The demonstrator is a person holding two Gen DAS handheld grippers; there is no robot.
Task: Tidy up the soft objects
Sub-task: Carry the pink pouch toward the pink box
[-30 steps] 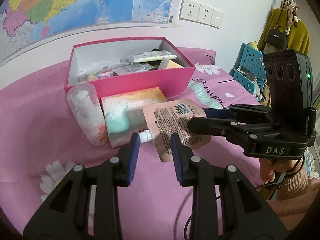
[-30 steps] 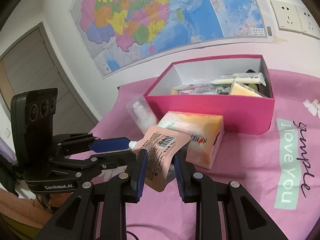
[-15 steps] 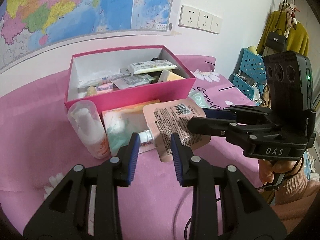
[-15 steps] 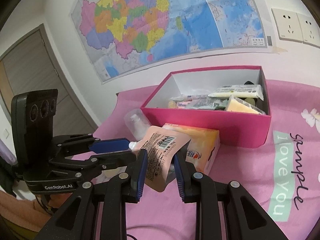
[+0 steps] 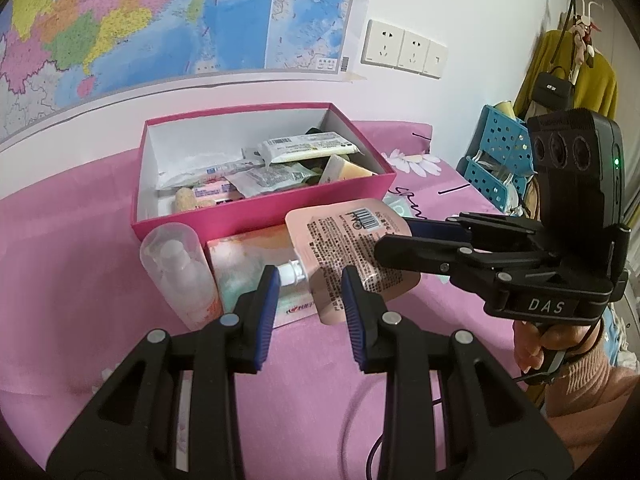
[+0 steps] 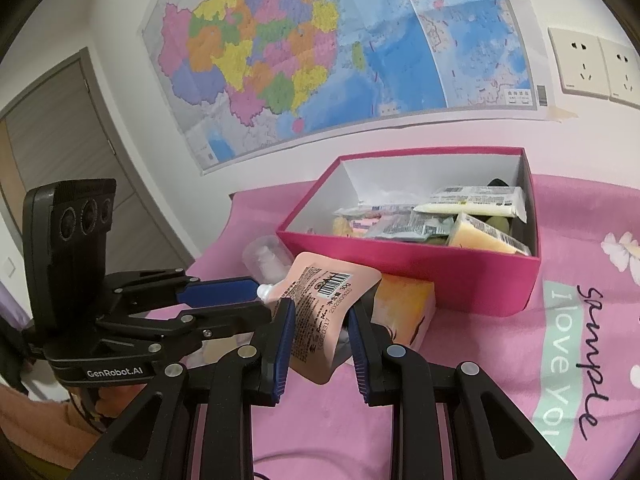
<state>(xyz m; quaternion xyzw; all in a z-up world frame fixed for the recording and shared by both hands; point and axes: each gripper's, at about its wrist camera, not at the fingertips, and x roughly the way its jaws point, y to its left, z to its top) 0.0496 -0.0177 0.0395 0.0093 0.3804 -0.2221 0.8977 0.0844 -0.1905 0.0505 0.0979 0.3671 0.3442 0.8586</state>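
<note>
Though pinched from two sides, hangs clear of the pink cloth point(image 5: 60, 240), just in front of the pink box point(image 5: 260, 216) and over the tissue pack point(image 5: 240, 264). Flat pouch point(image 5: 352, 240) point(image 6: 320, 300), peach-pink, soft and slightly bowed, with rounded corners. Printed on the facing side with a black barcode near the top edge and dense lines of small black text below, too small to read. Ends at one lower corner in a short spout with a white cap point(image 5: 290, 274). Gripped at that spout end by the left gripper point(image 5: 310, 292) point(image 6: 256, 300), blue pads closed against the cap and the pouch's lower corner. Clamped across the opposite side by the right gripper point(image 6: 318, 320) point(image 5: 394, 236), pads pressing the body between them. Tilted, barcode edge toward the box, bottom corner pointing down at the cloth. Beside the tissue pack, on the cloth, a clear bottle point(image 5: 180, 272) with orange print. Inside the box, sachets, a pale tube and a yellow wedge-shaped packet, piled loosely.
</note>
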